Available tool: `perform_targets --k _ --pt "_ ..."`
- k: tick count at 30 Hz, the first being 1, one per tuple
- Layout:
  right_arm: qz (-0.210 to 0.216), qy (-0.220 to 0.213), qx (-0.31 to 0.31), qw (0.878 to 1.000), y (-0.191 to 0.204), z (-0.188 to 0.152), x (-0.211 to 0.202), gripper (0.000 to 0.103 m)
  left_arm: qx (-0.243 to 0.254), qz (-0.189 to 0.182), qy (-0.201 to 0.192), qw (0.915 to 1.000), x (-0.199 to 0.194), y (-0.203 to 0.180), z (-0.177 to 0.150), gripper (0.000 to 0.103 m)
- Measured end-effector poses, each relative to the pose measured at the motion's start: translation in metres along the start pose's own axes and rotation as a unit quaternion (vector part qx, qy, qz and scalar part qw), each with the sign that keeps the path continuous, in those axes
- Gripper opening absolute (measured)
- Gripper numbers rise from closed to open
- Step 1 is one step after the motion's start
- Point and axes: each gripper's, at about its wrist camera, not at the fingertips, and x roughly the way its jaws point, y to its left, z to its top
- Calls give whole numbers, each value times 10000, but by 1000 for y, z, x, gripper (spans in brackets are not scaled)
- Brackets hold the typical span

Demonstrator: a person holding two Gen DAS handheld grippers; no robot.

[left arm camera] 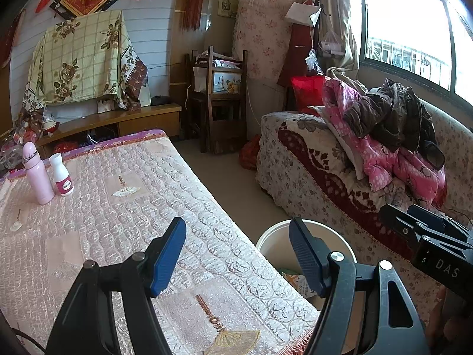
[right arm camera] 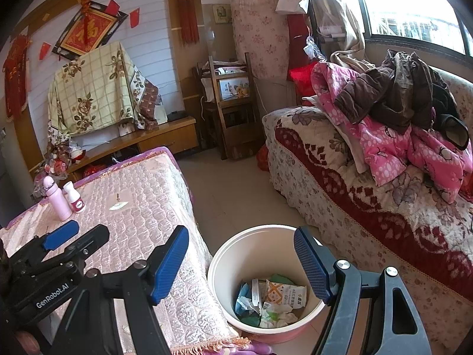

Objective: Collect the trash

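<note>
In the bin point(right arm camera: 224, 269) beside the table point(left arm camera: 124, 224): wrappers point(right arm camera: 270, 300) lying collected. Left gripper point(left arm camera: 236, 259) and right gripper point(right arm camera: 241, 263) hovering wide open, gripping nothing. Seemingly finishing; no loose trash showing.

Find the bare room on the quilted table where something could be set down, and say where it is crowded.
Free: the quilted table from its near fringe up to the pink bottle and white bottle. Crowded: that far left corner, and the trash-filled bin beside it.
</note>
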Motion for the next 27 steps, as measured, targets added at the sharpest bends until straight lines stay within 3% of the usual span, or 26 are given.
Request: perform_targets --k 27 --pt "-30 122 -2 9999 -1 -4 9 77 -10 -56 93 9999 7 2 -3 73"
